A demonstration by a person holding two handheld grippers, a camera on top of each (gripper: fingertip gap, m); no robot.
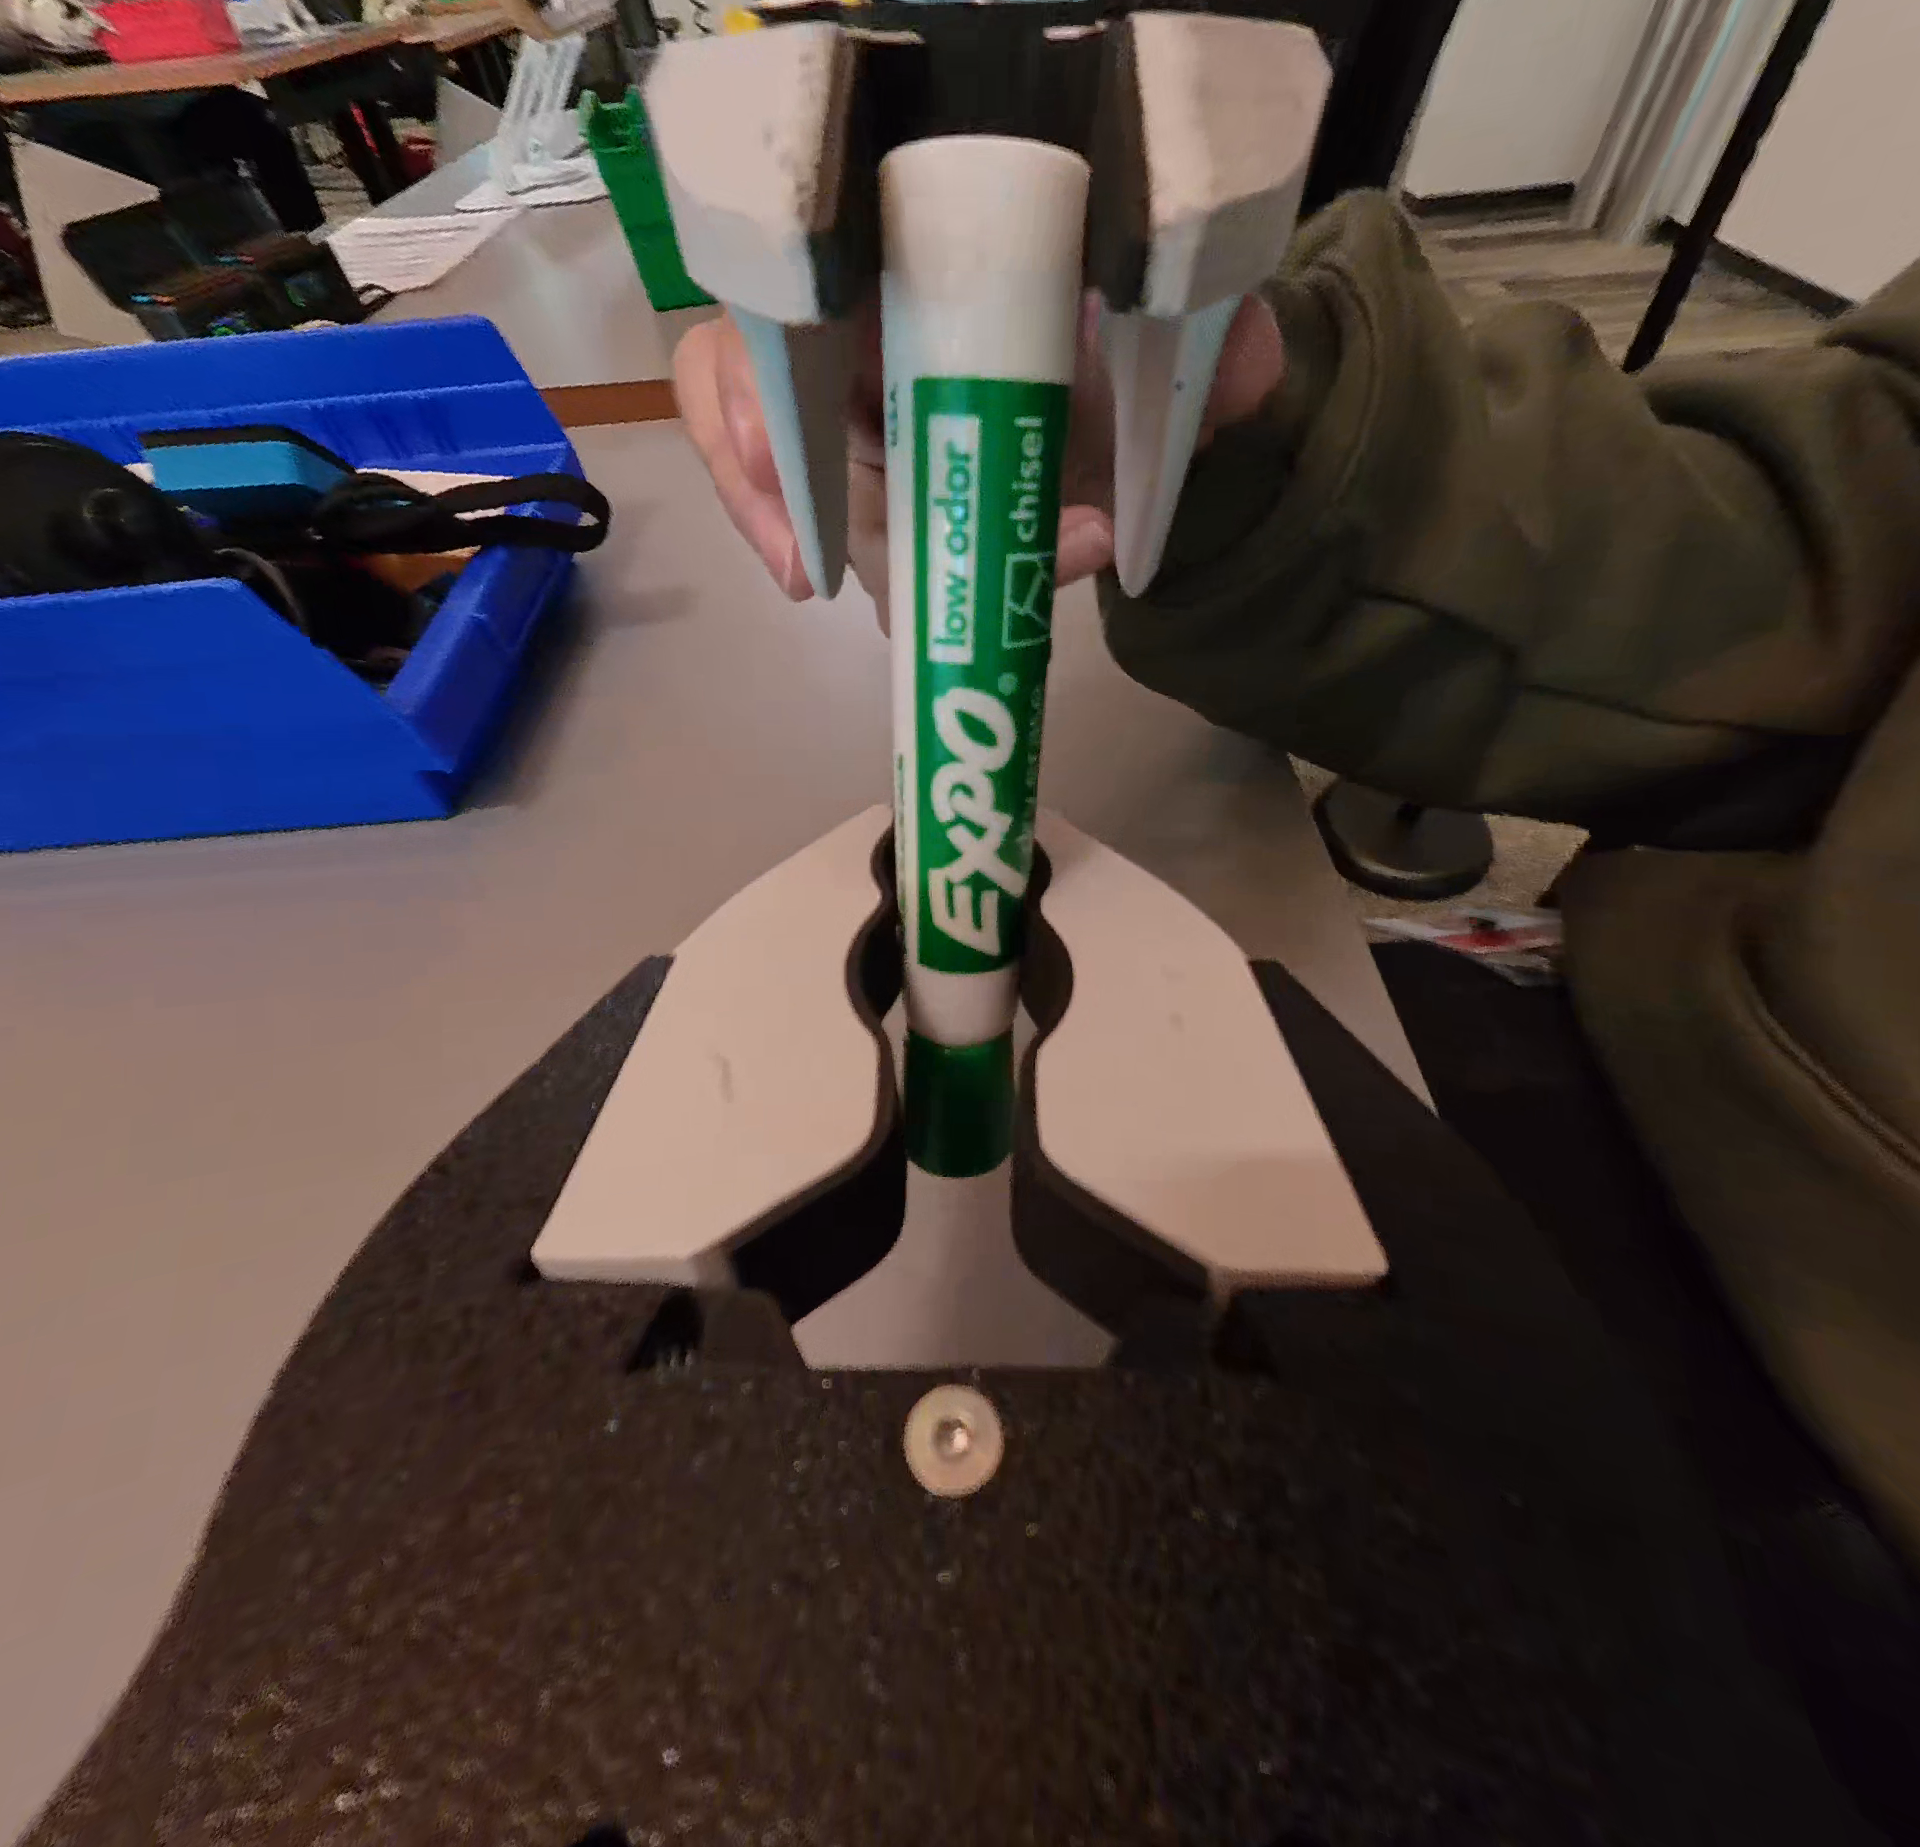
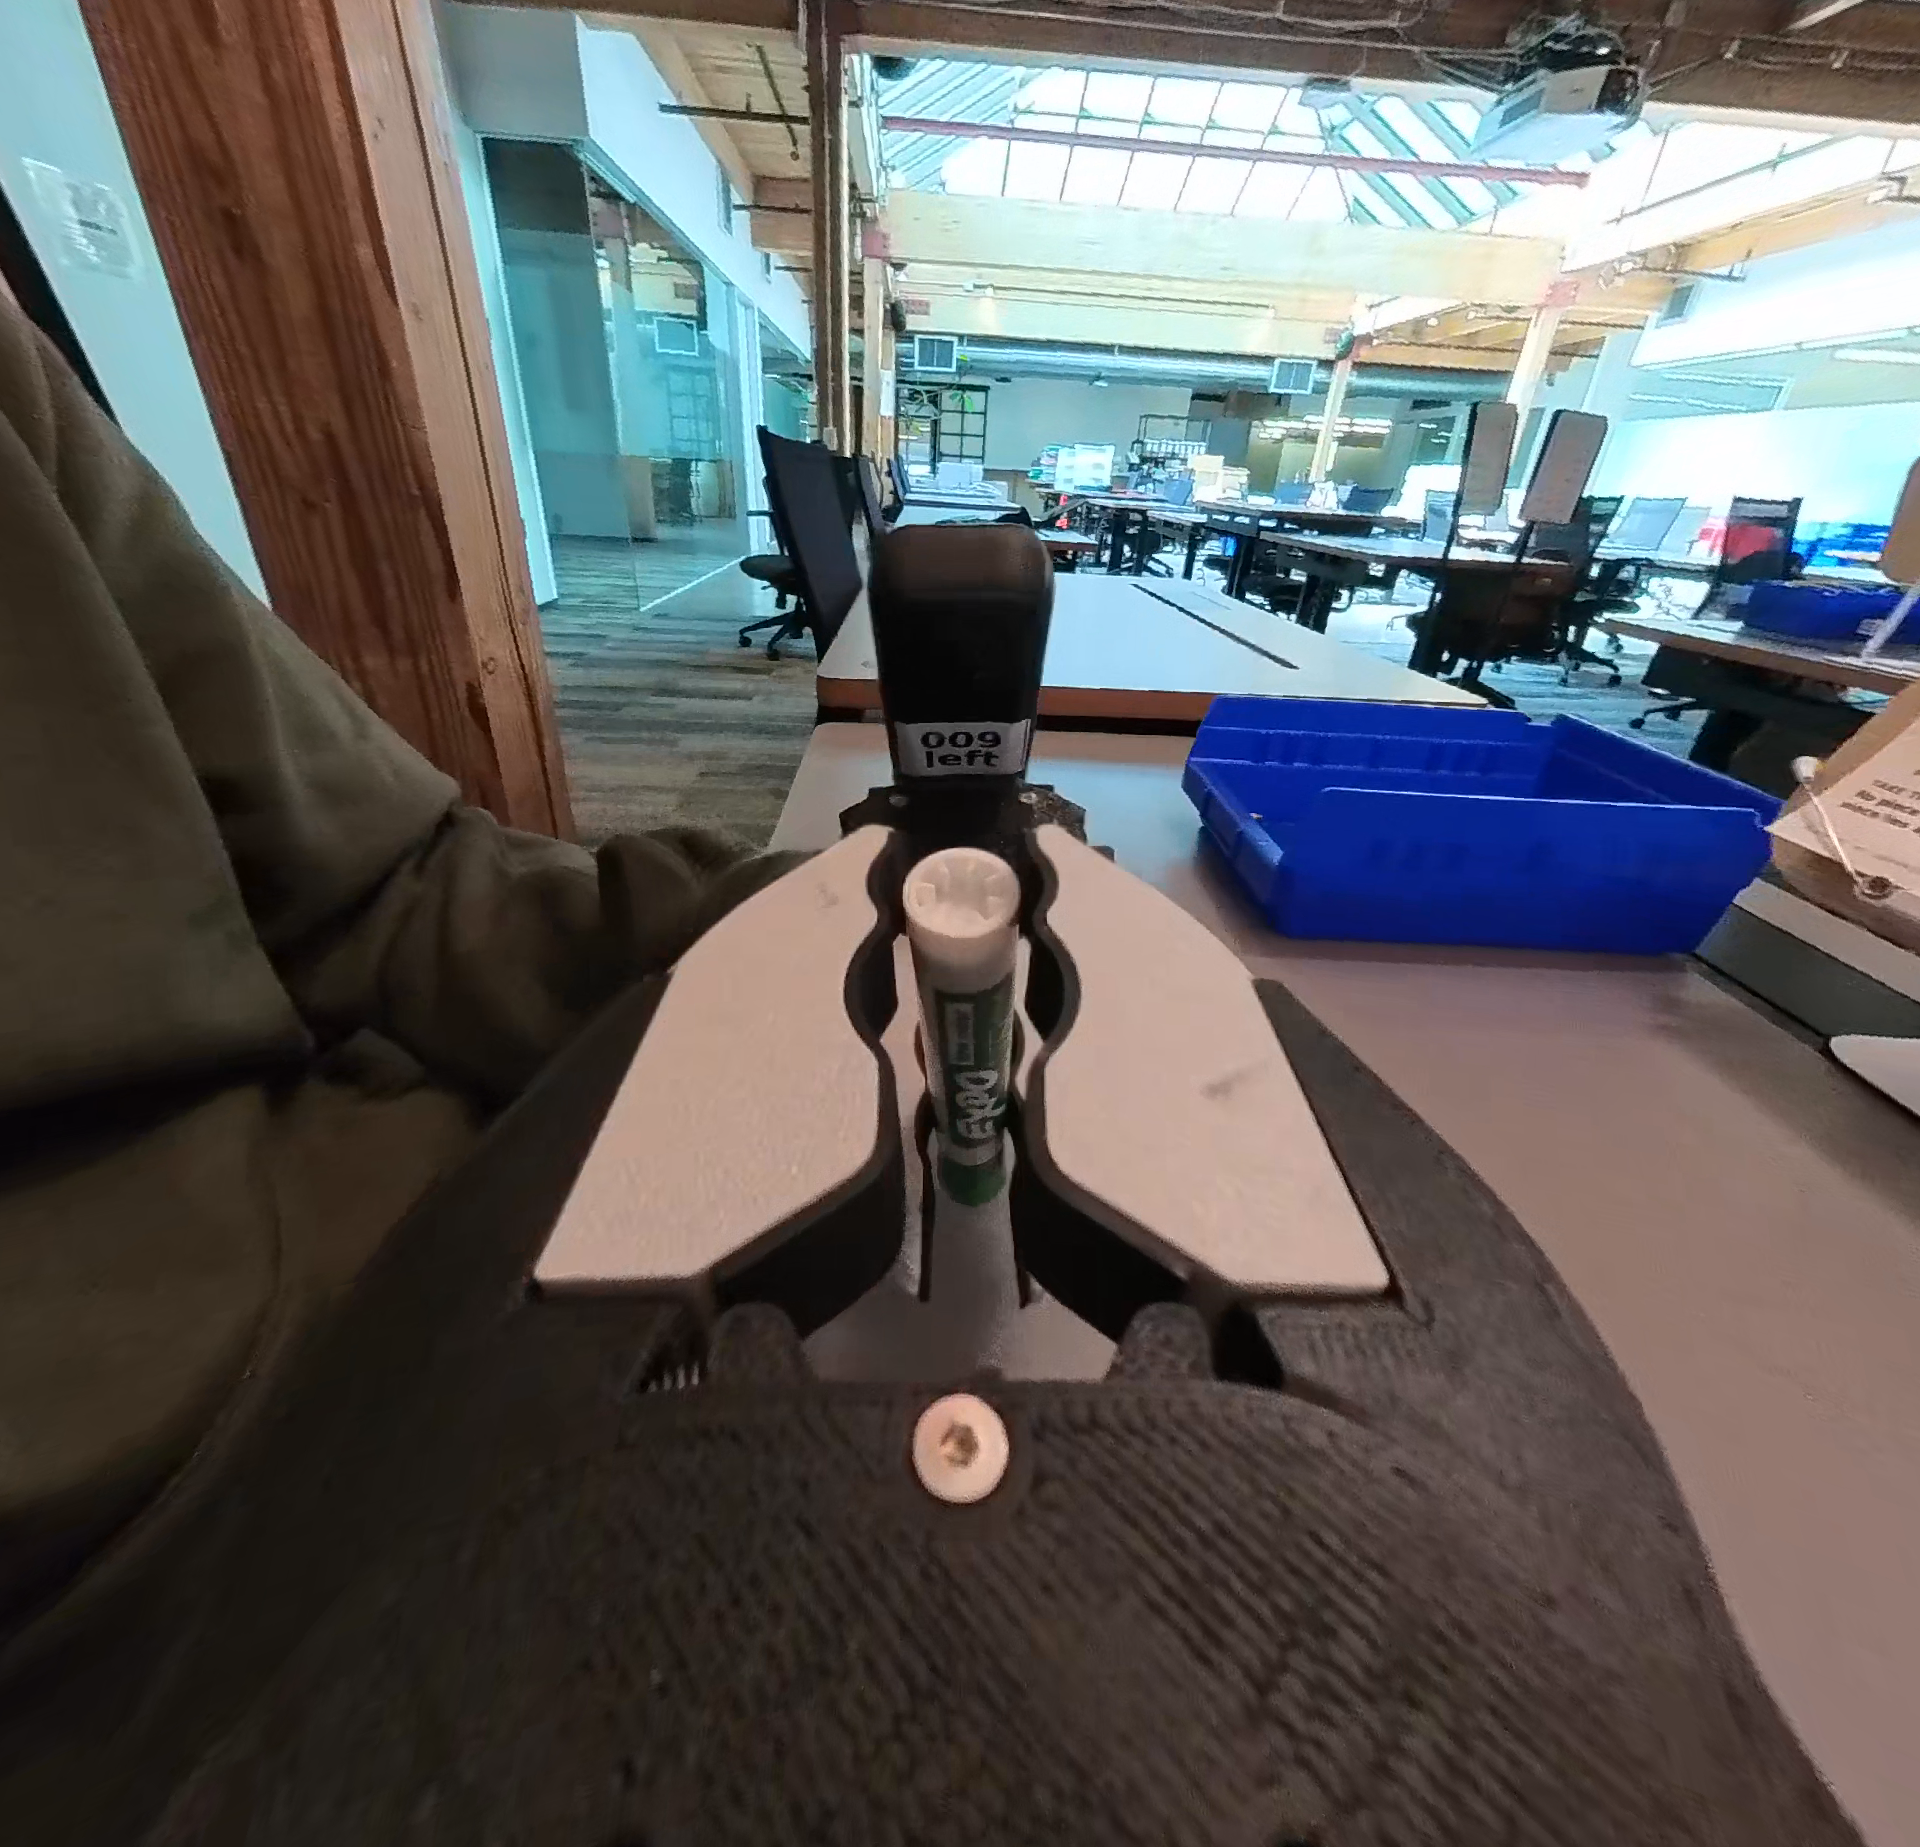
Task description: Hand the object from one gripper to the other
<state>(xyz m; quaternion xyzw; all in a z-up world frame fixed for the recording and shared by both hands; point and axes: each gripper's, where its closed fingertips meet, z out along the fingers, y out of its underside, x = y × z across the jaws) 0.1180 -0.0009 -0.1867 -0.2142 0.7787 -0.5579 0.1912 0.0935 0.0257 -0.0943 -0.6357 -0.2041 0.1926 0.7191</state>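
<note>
A white marker (image 1: 971,654) with a green label and green cap hangs in the air between the two grippers. My left gripper (image 1: 961,841) is shut on its cap end, with the cap just behind the pads. My right gripper (image 1: 977,576) faces it from above. Its fingers (image 1: 1164,239) are spread on either side of the marker's white end, with gaps showing. In the right wrist view the marker (image 2: 971,1059) runs between the right gripper (image 2: 961,852), white end toward the camera, and the pads stand clear of it. The left gripper's black body (image 2: 956,644) rises beyond.
A blue bin (image 1: 239,675) with black cables stands on the grey table (image 1: 312,1018) to the left; it also shows in the right wrist view (image 2: 1455,831). An olive sleeve (image 1: 1507,550) fills the right side. A wooden post (image 2: 312,343) stands far left. Left tips to right tips: about 9 cm.
</note>
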